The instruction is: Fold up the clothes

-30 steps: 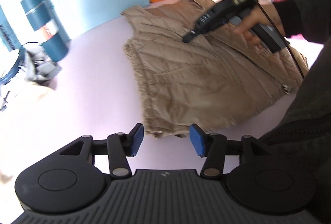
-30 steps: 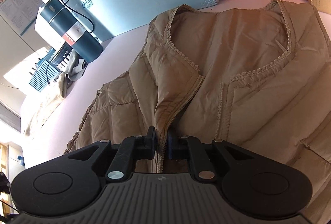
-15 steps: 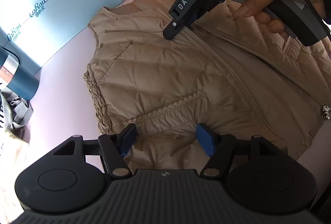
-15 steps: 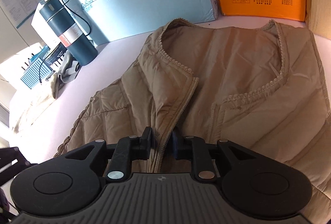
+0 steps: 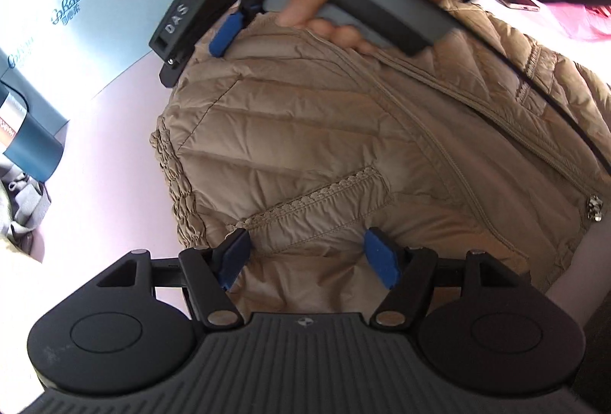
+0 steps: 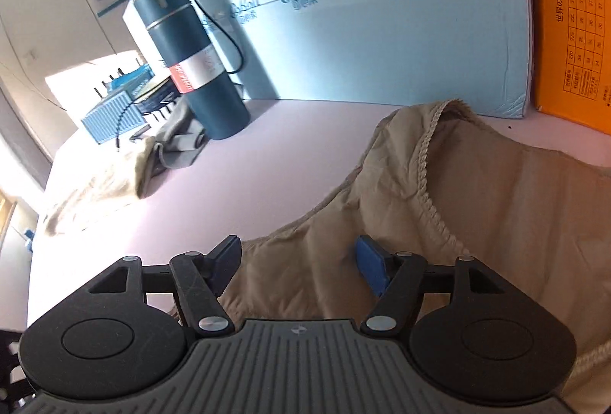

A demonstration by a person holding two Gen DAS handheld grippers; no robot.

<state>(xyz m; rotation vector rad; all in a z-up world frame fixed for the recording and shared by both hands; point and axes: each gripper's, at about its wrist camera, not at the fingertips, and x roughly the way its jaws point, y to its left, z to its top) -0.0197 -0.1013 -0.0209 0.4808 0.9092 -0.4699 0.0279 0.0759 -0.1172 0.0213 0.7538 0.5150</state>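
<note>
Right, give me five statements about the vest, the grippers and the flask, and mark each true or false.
1. The vest lies on the table. True.
2. The left gripper is clamped shut. False: its jaws stand open over the vest near the pocket.
3. The right gripper is open. True.
4. The flask lies on its side. False: it stands upright.
5. The vest is zipped fully closed. False: the zipper is undone.
</note>
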